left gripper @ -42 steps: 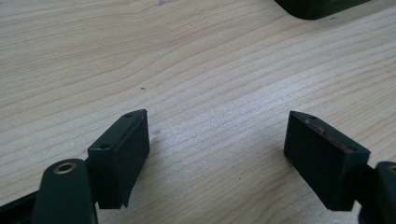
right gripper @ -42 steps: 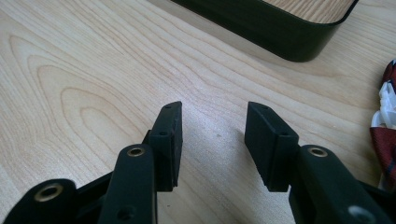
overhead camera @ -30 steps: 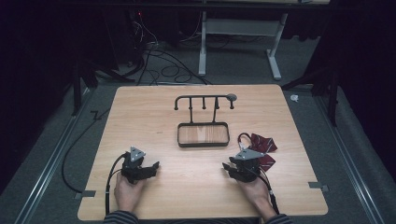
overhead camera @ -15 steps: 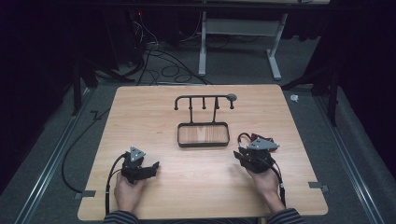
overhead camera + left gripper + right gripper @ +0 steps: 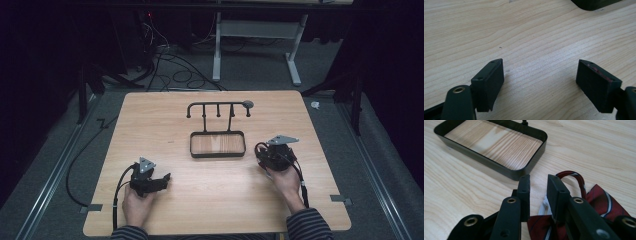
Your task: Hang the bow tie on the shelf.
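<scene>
A dark red striped bow tie (image 5: pixel 604 202) with a red strap loop lies on the wooden table just right of the black tray (image 5: pixel 499 170). My right gripper (image 5: pixel 539 178) sits down on the tie, its jaws drawn to a narrow gap with the tie's fabric and a white piece between them low down. In the high view this gripper (image 5: pixel 267 156) covers the tie, right of the tray (image 5: pixel 217 155). My left gripper (image 5: pixel 159 181) rests near the front left of the table. Its jaws (image 5: pixel 540 65) stand wide open over bare wood.
A black hook rack (image 5: pixel 217 104) with several pegs rises behind the tray at the table's middle. The tray's corner (image 5: pixel 594 3) shows at the top of the left gripper view. Cables trail from both grippers towards the front edge.
My right gripper has moved forward and to the right, onto the bow tie, which lay in the open beside it before. The left gripper has not moved.
</scene>
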A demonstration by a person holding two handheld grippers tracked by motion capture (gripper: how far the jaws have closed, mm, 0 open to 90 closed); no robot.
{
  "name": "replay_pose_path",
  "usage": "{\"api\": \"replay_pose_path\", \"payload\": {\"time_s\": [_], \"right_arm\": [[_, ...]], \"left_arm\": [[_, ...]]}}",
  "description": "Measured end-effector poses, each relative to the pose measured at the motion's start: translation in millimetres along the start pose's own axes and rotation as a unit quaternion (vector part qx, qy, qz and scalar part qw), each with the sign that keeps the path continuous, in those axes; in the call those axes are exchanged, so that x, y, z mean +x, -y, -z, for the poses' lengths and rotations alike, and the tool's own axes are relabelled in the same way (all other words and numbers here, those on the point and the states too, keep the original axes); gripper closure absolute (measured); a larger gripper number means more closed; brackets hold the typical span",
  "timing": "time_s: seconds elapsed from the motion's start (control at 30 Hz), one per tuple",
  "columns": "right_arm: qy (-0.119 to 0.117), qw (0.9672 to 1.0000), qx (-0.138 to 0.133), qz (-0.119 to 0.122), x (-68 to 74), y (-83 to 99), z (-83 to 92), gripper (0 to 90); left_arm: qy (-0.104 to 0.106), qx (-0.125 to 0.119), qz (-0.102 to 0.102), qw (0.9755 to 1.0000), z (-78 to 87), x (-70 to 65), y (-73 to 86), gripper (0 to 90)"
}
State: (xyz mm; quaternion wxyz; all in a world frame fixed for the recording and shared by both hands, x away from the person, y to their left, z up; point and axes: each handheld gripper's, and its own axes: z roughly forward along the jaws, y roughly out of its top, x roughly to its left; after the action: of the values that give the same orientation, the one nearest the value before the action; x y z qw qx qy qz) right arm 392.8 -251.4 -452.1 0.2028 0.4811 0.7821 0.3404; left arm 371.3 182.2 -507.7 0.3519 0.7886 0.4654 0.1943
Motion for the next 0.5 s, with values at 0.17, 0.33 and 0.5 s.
{"api": "replay_pose_path", "payload": {"time_s": [0.17,0.33,0.5], "right_arm": [[0.006,0.9999,0.014,-0.001,-4.2,-5.5,-11.6,74.5],[0.011,0.9994,0.032,-0.006,-6.7,-7.7,-24.1,75.1],[0.023,0.9988,0.042,-0.008,-8.9,-10.8,-33.5,75.1]], "left_arm": [[0.0,0.0,0.0,1.0,0.0,0.0,0.0,22.9],[0.0,0.0,0.0,1.0,-0.1,0.0,0.0,22.9],[0.0,0.0,0.0,1.0,0.0,0.0,0.0,22.9]]}}
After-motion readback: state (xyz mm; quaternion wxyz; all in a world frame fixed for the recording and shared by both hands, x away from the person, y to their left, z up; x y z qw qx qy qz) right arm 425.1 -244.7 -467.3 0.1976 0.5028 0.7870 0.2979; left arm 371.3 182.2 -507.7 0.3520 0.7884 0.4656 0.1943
